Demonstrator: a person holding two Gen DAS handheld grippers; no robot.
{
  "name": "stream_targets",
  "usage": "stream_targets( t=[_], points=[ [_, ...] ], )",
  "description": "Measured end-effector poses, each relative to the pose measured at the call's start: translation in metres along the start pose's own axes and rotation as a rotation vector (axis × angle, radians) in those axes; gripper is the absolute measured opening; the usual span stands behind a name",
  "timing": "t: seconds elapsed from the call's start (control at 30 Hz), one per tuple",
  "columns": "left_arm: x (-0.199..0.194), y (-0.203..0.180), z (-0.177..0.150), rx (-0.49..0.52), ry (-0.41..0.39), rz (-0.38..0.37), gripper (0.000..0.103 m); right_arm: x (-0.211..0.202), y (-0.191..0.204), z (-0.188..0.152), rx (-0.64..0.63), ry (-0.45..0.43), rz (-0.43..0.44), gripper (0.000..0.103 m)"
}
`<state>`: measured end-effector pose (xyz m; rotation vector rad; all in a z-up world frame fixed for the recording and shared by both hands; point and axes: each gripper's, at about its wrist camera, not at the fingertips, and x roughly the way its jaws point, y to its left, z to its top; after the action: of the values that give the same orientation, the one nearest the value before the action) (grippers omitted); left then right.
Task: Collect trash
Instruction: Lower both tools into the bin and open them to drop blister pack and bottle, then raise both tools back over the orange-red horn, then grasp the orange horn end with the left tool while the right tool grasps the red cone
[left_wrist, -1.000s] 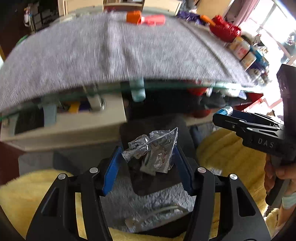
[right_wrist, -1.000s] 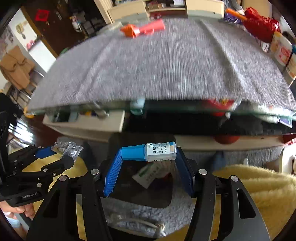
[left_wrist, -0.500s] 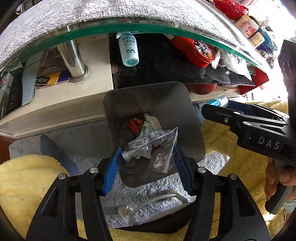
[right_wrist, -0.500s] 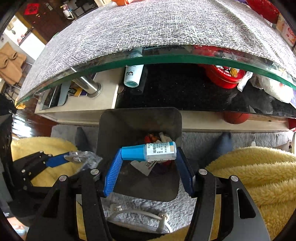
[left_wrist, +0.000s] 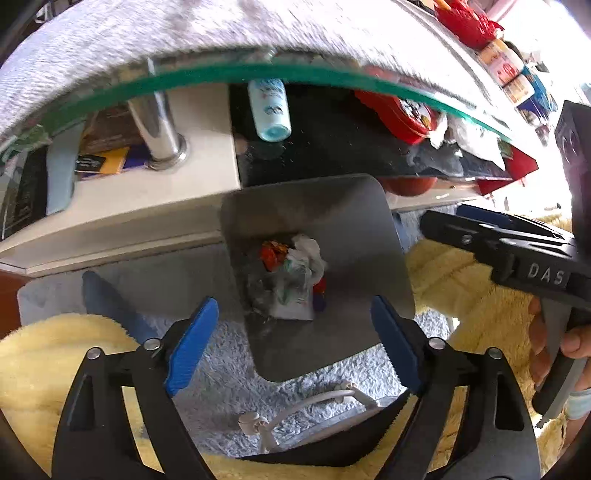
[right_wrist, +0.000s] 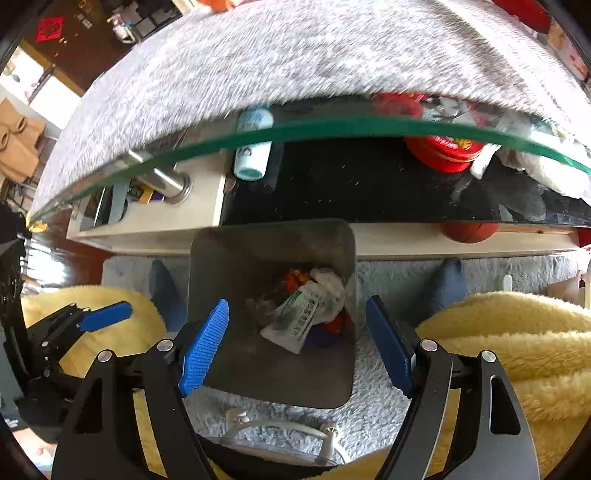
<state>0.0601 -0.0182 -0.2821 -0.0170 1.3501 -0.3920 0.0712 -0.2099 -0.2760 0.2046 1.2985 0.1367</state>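
Note:
A grey metal bin (left_wrist: 314, 206) stands on the rug below both grippers, also seen in the right wrist view (right_wrist: 273, 243). Trash lies at its bottom: a white printed tube wrapper (right_wrist: 299, 317), crumpled white paper (left_wrist: 308, 251), a red-orange scrap (left_wrist: 271, 254) and a blurred clear foil wrapper (left_wrist: 260, 291). My left gripper (left_wrist: 293, 345) hangs over the bin's near rim, its jaws opening with nothing between the blue pads. My right gripper (right_wrist: 295, 345) is likewise over the bin, its jaws opening and empty. I cannot make out the small blue-capped bottle for certain.
A glass tabletop edge (left_wrist: 258, 74) under a grey cloth (right_wrist: 295, 55) juts out above the bin. The shelf beneath holds a pale blue bottle (left_wrist: 269, 110) and a red tin (right_wrist: 443, 155). Yellow fluffy fabric (right_wrist: 517, 332) flanks the bin. A white cable (left_wrist: 314, 402) lies on the grey rug.
Both grippers sank toward the bin and their jaws spread. The foil wrapper left the left pads and the blue-capped bottle left the right pads; both grippers are now empty.

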Motion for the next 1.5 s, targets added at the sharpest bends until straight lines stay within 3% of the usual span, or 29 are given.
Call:
stream_targets(
  t=[0.07, 0.23, 0.53, 0.83, 1.17, 1.5],
  points=[
    [-0.010, 0.005, 0.004, -0.001, -0.023, 0.018, 0.085, -0.009, -0.005, 0.004, 0.005, -0.026, -0.017, 0.086],
    [-0.044, 0.013, 0.018, 0.007, -0.101, 0.058, 0.090, -0.036, -0.020, 0.018, 0.047, -0.090, -0.019, 0.094],
    [-0.091, 0.028, 0.063, 0.002, -0.221, 0.080, 0.092, -0.074, -0.031, 0.067, 0.058, -0.202, -0.044, 0.095],
    [-0.099, 0.031, 0.127, 0.044, -0.258, 0.117, 0.092, -0.076, -0.011, 0.136, -0.001, -0.262, -0.071, 0.095],
    [-0.090, 0.039, 0.200, 0.051, -0.275, 0.120, 0.092, -0.050, 0.003, 0.225, -0.003, -0.295, -0.030, 0.094],
    [-0.069, 0.027, 0.276, 0.094, -0.303, 0.094, 0.082, -0.032, -0.003, 0.275, 0.026, -0.314, -0.075, 0.088]
  ],
)
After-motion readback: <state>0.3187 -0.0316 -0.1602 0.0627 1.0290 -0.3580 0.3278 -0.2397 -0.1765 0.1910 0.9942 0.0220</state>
